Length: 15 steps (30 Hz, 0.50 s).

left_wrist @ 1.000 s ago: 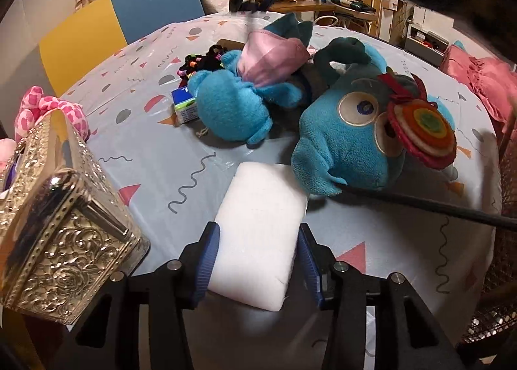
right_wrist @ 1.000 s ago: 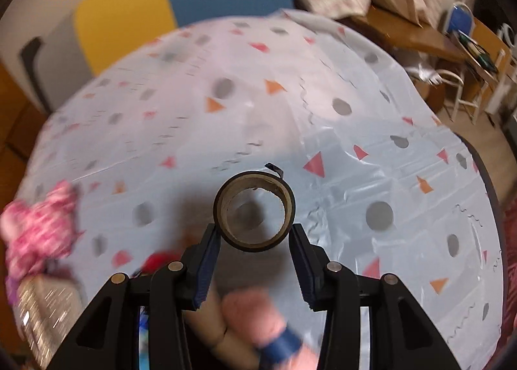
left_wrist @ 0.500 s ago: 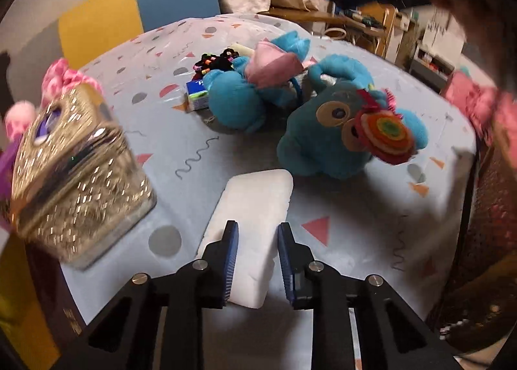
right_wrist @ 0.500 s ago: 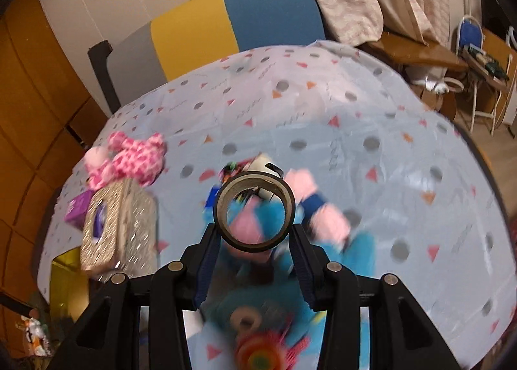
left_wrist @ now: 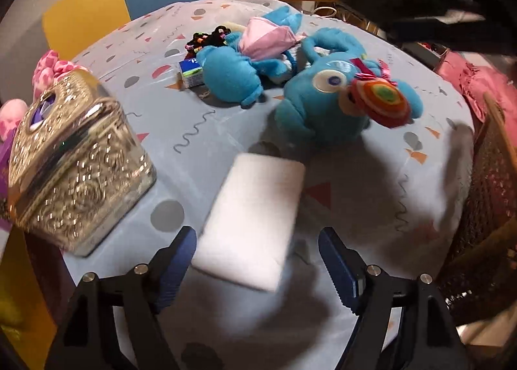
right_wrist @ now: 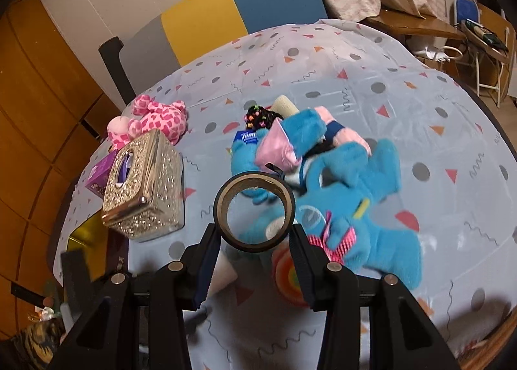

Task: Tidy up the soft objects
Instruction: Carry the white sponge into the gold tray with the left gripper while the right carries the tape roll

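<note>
step: L tongs [left_wrist: 257, 268] letting go of white sponge block [left_wrist: 255, 218]; jaws opening, block lies between them on the counter [left_wrist: 200, 130], pads clear of both its sides.
L tongs state: wide, nothing gripped.
R tongs [right_wrist: 255, 256]: narrow, clamped on brown tape roll [right_wrist: 255, 211], held up over the counter.
task things: sponge block at near edge, centre; blue plush [left_wrist: 323, 101] just beyond it, far-right; pink spotted plush [right_wrist: 152, 119] far left, behind silver tissue box [left_wrist: 71, 163].
do it well: judge best to open fully before lifting, pull L tongs straight up/back so pads don't drag the block off the near edge. Block is light and squashy, prob. sticks to a pad if one side brushes it.
R side tip: keep roll high enough to clear the blue plush when crossing.
hidden/unclear: sponge edges blurred; near end partly cut by tongs. Dark blurred shape top right of L view, can't tell what. Small blue pack [left_wrist: 190, 74] and black beaded bundle [left_wrist: 206, 41] half hidden by plush. Sponge in R view mostly behind tongs.
</note>
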Tool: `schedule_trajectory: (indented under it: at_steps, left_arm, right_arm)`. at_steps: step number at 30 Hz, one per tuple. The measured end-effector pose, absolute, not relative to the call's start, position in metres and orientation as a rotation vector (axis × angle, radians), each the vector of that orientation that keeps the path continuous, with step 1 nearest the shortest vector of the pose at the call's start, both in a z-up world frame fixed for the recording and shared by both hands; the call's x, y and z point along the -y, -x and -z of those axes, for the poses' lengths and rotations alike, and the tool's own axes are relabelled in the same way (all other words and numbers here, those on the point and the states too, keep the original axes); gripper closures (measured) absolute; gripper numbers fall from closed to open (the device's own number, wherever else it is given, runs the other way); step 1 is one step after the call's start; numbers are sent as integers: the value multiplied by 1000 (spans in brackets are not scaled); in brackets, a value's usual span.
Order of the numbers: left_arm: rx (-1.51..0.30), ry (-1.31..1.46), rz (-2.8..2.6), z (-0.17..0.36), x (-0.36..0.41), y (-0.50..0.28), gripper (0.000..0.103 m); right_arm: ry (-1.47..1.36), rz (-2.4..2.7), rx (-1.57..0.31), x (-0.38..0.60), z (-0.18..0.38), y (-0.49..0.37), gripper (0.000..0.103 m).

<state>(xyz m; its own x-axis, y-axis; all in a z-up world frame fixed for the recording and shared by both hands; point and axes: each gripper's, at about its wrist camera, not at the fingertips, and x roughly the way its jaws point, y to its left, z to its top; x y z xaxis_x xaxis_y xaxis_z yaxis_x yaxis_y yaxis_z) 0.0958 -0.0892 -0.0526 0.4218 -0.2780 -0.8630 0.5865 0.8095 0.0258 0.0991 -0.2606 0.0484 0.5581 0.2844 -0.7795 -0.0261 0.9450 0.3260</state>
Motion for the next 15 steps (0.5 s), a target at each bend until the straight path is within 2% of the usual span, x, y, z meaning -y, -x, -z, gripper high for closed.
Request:
schedule_trajectory:
  at_steps: [5, 8, 15]
  left_arm:
    - [-1024, -372, 559, 59, 96, -115, 23]
    - [-1070, -364, 571, 71, 98, -126, 45]
    - [-1037, -325, 564, 68, 96, -107, 49]
  right_arm:
    - [-279, -201, -961, 259, -49, -81, 59]
    - [-282, -201, -966, 258, -46, -75, 59]
    - [-294, -195, -995, 251, -31, -72, 59]
